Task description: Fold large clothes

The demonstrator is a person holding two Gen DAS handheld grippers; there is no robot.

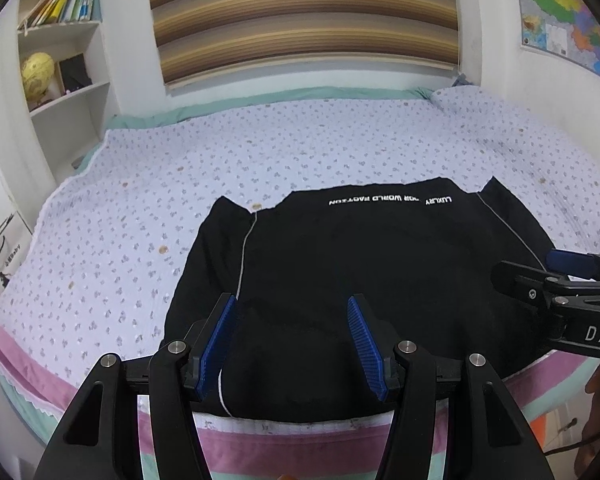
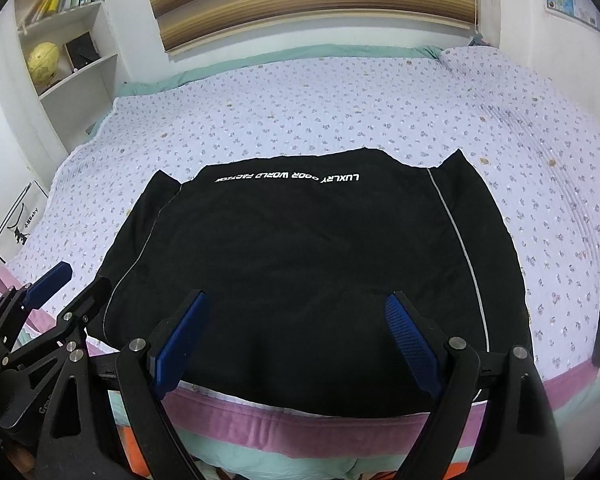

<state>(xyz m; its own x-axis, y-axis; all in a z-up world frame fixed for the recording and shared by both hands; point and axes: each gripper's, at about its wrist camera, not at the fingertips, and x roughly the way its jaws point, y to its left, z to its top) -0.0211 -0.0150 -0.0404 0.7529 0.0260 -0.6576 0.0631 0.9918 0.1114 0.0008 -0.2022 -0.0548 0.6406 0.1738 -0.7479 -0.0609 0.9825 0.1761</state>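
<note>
Bookshelf [image 1: 66, 80] far left w/ a yellow globe [image 1: 38, 74], then the left claw [image 1: 292, 336] spread wide, nothing between its blue pads, over the near-left part of the black garment [image 1: 360, 264]. Garment lies flat on the floral bed [image 1: 260, 148] by its near edge, white lettering at the far hem. Right claw [image 2: 296, 332] also wide, holding nothing, over the garment's near-mid part.

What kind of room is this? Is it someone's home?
Most likely a bedroom in a home: a bed with a flowered sheet, a bookshelf holding books and a yellow globe, and a wall map. A black garment lies on the bed.
</note>
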